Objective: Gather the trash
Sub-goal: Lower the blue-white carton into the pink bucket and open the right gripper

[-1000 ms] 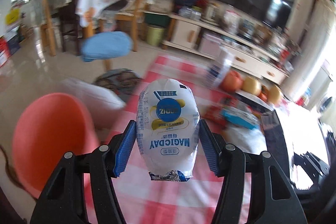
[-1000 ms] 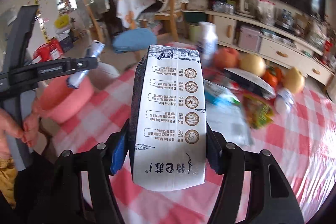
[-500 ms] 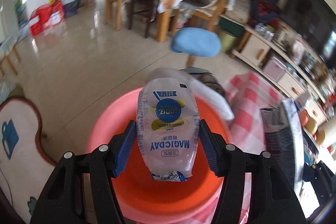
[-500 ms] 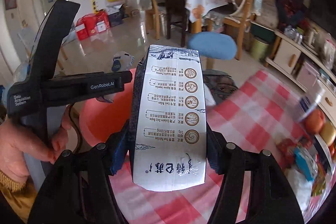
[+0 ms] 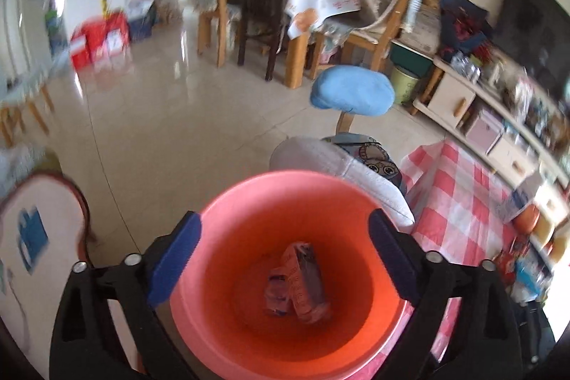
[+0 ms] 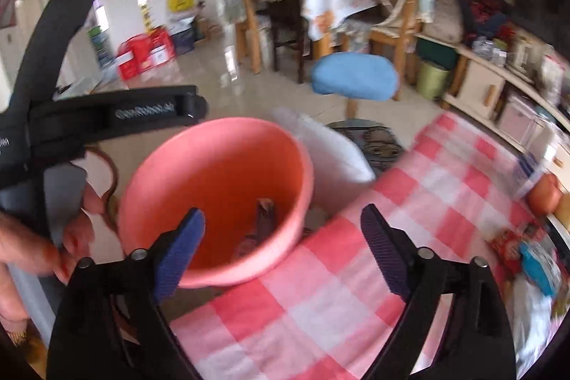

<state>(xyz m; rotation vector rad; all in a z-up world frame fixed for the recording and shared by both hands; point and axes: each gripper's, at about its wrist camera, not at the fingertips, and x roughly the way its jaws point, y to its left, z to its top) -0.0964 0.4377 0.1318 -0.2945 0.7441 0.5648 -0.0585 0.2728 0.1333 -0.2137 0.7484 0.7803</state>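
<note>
Pink bucket sits directly below the left gripper and ahead-left of the right gripper, both spread wide and empty, wrappers lying inside for disposal.

Bright daylight, floor glare, motion blur and fisheye warping toward edges.

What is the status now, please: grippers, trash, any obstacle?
Left gripper open, over the bucket. Right gripper open, empty, beside the rim. Wrappers lie in the bucket. More trash on the table. Nothing in the way.
</note>
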